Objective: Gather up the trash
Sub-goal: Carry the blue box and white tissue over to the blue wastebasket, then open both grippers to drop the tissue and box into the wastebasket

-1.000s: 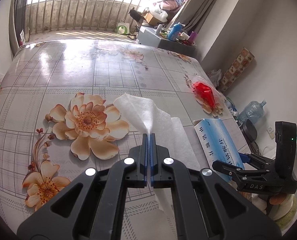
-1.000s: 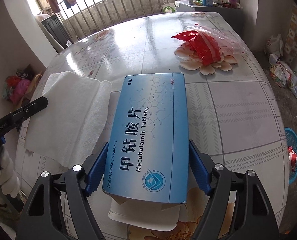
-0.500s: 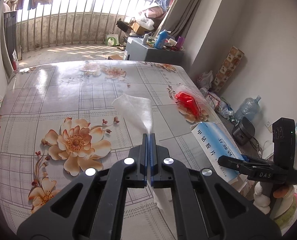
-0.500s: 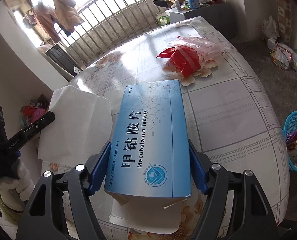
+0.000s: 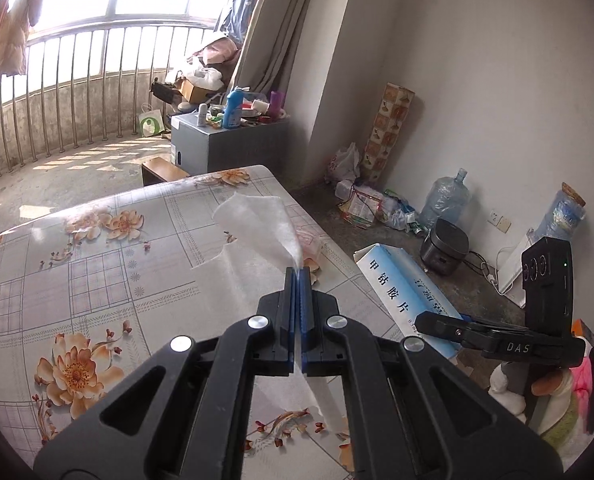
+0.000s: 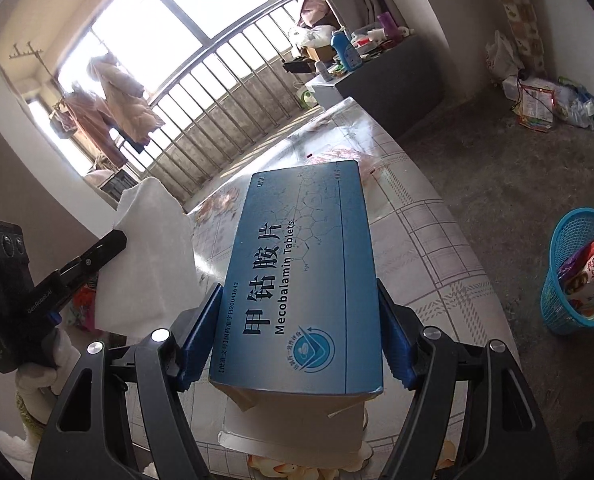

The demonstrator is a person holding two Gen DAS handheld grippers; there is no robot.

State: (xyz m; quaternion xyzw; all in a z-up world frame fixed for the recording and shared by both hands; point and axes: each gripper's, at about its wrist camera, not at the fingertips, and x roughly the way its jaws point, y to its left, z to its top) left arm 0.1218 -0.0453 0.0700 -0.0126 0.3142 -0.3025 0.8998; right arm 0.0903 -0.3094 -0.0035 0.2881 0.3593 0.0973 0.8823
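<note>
My left gripper (image 5: 297, 274) is shut on a white tissue (image 5: 257, 220), which hangs off the floral table (image 5: 97, 280). Its upper part stands up past the fingertips. In the right wrist view the same tissue (image 6: 153, 264) droops from the left gripper (image 6: 115, 240) at the left. My right gripper (image 6: 297, 286) is shut on a blue tablet box (image 6: 297, 260), its blue pads pressing the box's long sides above the table edge (image 6: 437, 240). The box's near end flap hangs open. In the left wrist view the box (image 5: 397, 280) sticks out of the right gripper (image 5: 429, 320) on the right.
A blue plastic basket (image 6: 581, 272) with wrappers in it stands on the floor right of the table. Bags and litter (image 5: 369, 204), water bottles (image 5: 445, 196) and a rice cooker (image 5: 445, 244) line the wall. A grey cabinet (image 5: 225, 140) stands beyond the table.
Both grippers rose and swung right with their loads. The tissue came up off the table, and the box was lifted clear. The floor and the blue basket came into view.
</note>
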